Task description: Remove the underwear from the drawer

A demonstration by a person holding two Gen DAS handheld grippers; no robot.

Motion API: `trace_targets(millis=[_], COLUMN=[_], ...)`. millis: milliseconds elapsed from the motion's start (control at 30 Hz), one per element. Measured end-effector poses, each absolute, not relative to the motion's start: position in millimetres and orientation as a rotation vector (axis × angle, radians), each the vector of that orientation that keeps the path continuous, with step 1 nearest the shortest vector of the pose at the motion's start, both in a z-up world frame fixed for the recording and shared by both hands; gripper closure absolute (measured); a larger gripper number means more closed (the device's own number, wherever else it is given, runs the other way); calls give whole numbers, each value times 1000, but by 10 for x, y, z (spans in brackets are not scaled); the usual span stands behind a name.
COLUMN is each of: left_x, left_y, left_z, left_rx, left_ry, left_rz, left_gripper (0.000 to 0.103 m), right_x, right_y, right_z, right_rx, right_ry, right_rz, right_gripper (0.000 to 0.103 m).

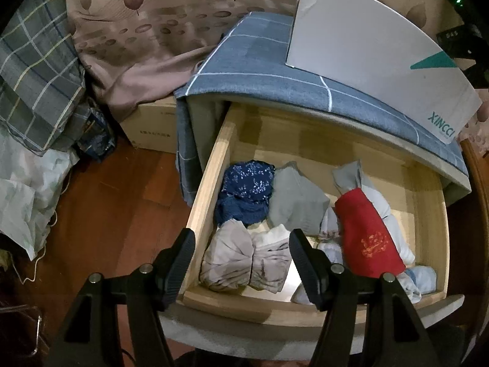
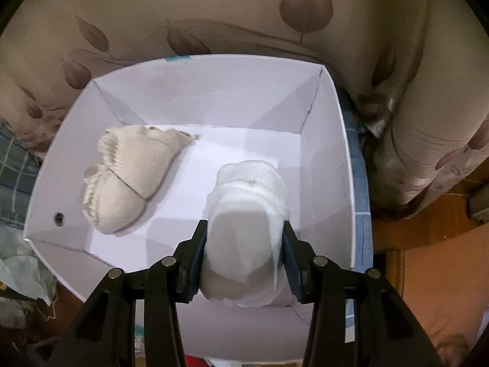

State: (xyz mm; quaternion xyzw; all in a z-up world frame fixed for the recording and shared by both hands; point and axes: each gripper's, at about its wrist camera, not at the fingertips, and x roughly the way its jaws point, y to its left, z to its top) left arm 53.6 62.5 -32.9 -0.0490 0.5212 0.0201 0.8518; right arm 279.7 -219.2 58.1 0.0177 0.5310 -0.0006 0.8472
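In the left wrist view an open wooden drawer (image 1: 211, 165) holds several rolled garments: a beige one (image 1: 232, 257), a navy floral one (image 1: 244, 189), a grey one (image 1: 293, 202) and a red one (image 1: 366, 238). My left gripper (image 1: 241, 244) is open and empty, hovering over the drawer's front left corner above the beige roll. In the right wrist view my right gripper (image 2: 244, 229) is shut on a rolled white garment (image 2: 247, 214), held over the inside of a white box (image 2: 330, 159). A beige rolled garment (image 2: 131, 177) lies in the box at the left.
The white box (image 1: 366, 49) stands on the nightstand's blue checked cloth (image 1: 259, 64). A cardboard box (image 1: 152, 128) and plaid bedding (image 1: 39, 76) lie to the left on the wooden floor (image 1: 116, 208). A leaf-patterned curtain (image 2: 214, 9) hangs behind.
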Motion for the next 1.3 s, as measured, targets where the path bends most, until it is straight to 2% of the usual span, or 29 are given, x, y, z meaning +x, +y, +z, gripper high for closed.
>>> trace_targets(millis=[433, 733, 833, 1133, 1300], left_x=[564, 548, 552, 560, 551], left_y=[610, 603, 603, 614, 622], left_z=[-351, -357, -357, -359, -368], left_rx=[-111, -120, -128, -135, -138], left_ry=[1110, 1109, 1109, 1114, 1115], left_rz=[39, 38, 44, 46, 48], left_gripper=[37, 37, 37, 37, 37], right_x=[2717, 1807, 1516, 979, 941], right_y=[-2134, -2227, -2238, -2114, -1969], right_z=[711, 1002, 873, -260, -756], right_rx=[23, -35, -73, -293, -418], right_ry=[1107, 1144, 1219, 1579, 1691], right_rz=[7, 166, 231, 351, 420], right_gripper=[55, 55, 55, 55, 55])
